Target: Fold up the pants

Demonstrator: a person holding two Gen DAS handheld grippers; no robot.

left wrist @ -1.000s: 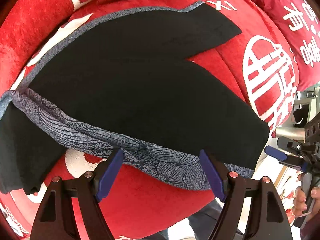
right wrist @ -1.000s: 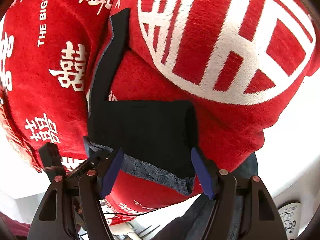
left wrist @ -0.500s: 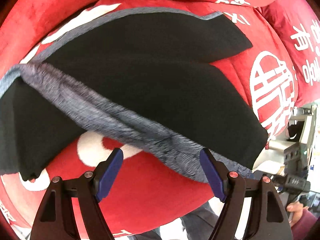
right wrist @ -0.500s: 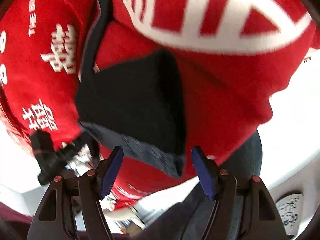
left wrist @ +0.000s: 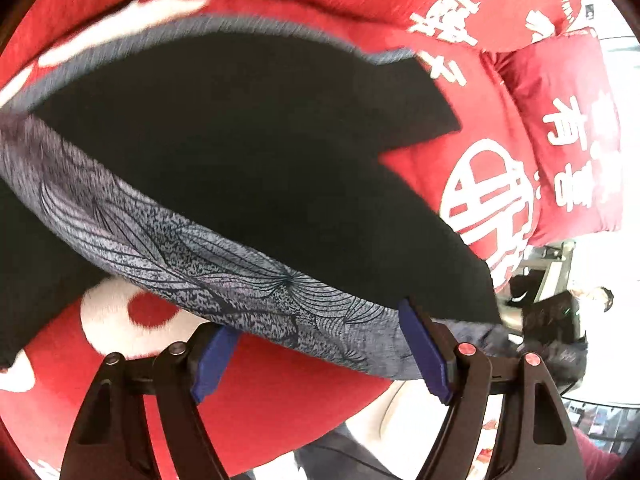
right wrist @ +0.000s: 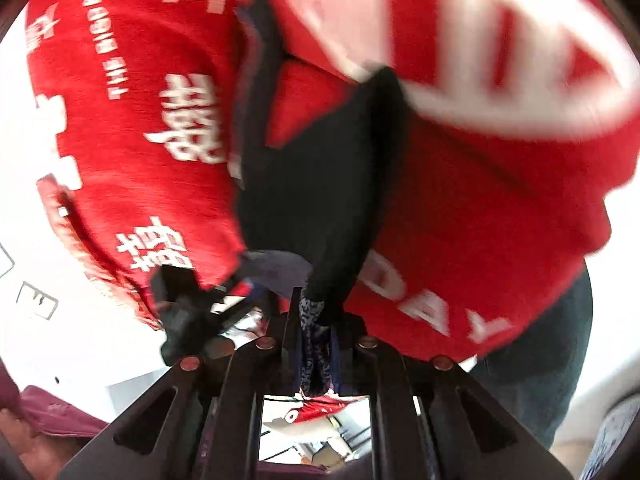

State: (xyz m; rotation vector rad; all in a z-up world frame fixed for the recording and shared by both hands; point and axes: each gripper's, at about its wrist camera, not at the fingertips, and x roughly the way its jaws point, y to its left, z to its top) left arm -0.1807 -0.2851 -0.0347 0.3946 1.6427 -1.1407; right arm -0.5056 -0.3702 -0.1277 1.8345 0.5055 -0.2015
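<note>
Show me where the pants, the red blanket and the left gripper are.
pants (left wrist: 248,152), left wrist view, on the black fabric.
red blanket (left wrist: 304,392), left wrist view, bare part below the pants.
left gripper (left wrist: 320,356), left wrist view, midway between fingertips.

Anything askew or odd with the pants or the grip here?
Nothing damaged. The pants lie on the red blanket with the grey patterned lining turned out along the near edge. The right gripper is shut on that edge; the left gripper is open around it.

Bright, even daylight fills both views, blown out to white at the right and lower left edges. Fisheye bending curves everything toward dark vignetted corners. Motion blur smears the upper left of the left wrist view and most of the right wrist view.
</note>
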